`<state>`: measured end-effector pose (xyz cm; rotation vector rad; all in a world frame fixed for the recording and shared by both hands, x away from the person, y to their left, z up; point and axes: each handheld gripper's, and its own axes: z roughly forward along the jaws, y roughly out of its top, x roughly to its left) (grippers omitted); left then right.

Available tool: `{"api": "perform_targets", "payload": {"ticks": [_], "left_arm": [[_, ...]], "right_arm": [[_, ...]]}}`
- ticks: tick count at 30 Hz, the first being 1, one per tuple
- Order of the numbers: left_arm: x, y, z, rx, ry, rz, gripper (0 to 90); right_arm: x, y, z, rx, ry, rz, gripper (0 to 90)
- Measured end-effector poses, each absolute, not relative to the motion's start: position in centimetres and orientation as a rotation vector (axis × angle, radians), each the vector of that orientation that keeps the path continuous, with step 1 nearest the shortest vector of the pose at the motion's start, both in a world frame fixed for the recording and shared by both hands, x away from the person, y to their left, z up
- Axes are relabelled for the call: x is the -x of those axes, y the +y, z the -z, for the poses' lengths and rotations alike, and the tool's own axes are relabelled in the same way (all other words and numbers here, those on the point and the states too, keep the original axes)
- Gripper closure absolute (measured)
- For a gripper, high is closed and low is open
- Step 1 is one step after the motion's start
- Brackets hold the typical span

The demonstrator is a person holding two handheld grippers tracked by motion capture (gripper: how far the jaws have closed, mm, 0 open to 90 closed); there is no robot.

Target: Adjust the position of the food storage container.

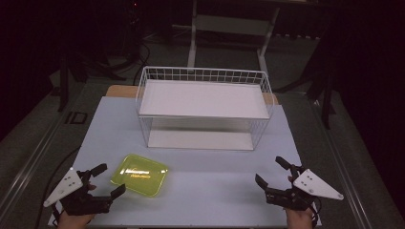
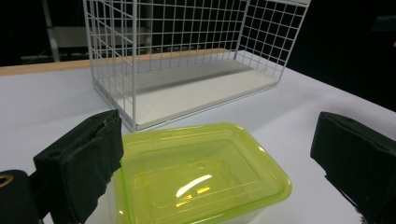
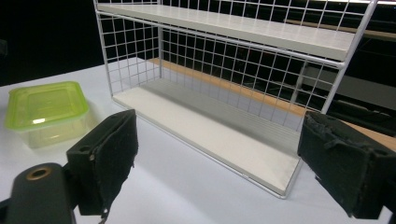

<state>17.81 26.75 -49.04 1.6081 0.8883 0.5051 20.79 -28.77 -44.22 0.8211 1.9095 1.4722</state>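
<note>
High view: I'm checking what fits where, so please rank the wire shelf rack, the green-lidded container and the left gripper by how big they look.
1. wire shelf rack, clearly largest.
2. and 3. green-lidded container and left gripper: they look close in size, and the gripper sits nearer the camera, so I won't rank them.

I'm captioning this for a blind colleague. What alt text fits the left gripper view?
A yellow-green lidded box sits on a pale table, close in front of the open left gripper, whose two black jaws stand apart at either side of it. Behind the box stands a white wire rack with a white bottom shelf.
</note>
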Motion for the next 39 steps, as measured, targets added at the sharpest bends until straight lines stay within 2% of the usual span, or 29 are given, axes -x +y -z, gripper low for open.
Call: {"api": "perform_targets", "payload": {"ticks": [7,14,20,21,22,25,27,32,35,39], "left_arm": [[-18.2,27.3,48.4,-1.589,0.891,-0.528,3.3],[-19.0,27.9,47.9,-1.660,0.903,-0.538,5.3],[-19.6,30.1,48.1,-1.679,0.969,-0.561,22.5],[-19.7,30.5,48.2,-1.679,0.978,-0.560,30.5],[-19.8,30.8,48.3,-1.686,0.983,-0.552,42.5],[-20.0,31.7,48.8,-1.711,1.027,-0.549,58.3],[-20.3,32.1,49.2,-1.738,1.059,-0.551,65.5],[-21.2,33.2,50.8,-1.809,1.123,-0.560,77.8],[-21.5,33.1,51.3,-1.834,1.126,-0.546,80.9],[-22.3,32.6,52.2,-1.881,1.145,-0.518,89.5]], "right_arm": [[-20.4,-28.9,43.9,-0.825,1.888,-1.493,12.3],[-20.3,-28.8,44.0,-0.836,1.895,-1.492,12.4],[-20.4,-28.6,44.0,-0.831,1.908,-1.493,12.4],[-20.4,-28.6,44.1,-0.836,1.910,-1.493,12.5],[-20.3,-28.5,44.1,-0.838,1.913,-1.494,12.4],[-20.3,-28.4,44.0,-0.832,1.914,-1.498,12.5],[-20.2,-28.3,44.1,-0.830,1.912,-1.498,12.5],[-20.3,-28.2,44.1,-0.828,1.926,-1.499,12.5],[-20.3,-28.2,44.2,-0.831,1.926,-1.502,12.5],[-20.4,-28.2,44.2,-0.829,1.928,-1.504,12.5]]}}
